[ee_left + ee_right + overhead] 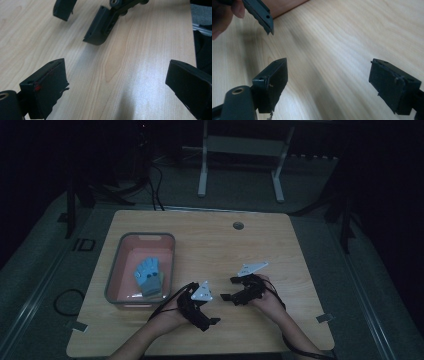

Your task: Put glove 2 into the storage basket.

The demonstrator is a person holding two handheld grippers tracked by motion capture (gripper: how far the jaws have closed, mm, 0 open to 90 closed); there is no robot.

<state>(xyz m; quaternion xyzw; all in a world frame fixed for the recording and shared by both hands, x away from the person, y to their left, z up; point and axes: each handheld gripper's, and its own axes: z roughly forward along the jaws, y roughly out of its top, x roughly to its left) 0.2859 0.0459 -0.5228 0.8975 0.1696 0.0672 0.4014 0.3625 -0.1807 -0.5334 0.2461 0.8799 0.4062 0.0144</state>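
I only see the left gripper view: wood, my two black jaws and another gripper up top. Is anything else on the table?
Observer: Yes. The high view shows a grey bin with a pink inside on the table, to the left of your left gripper.
Child: What's in it?
Observer: A blue glove-shaped thing lies flat on the bin's floor.
Child: Is the other gripper holding something?
Observer: No. In the right gripper view, the right gripper has its jaws wide apart with bare wood between them.
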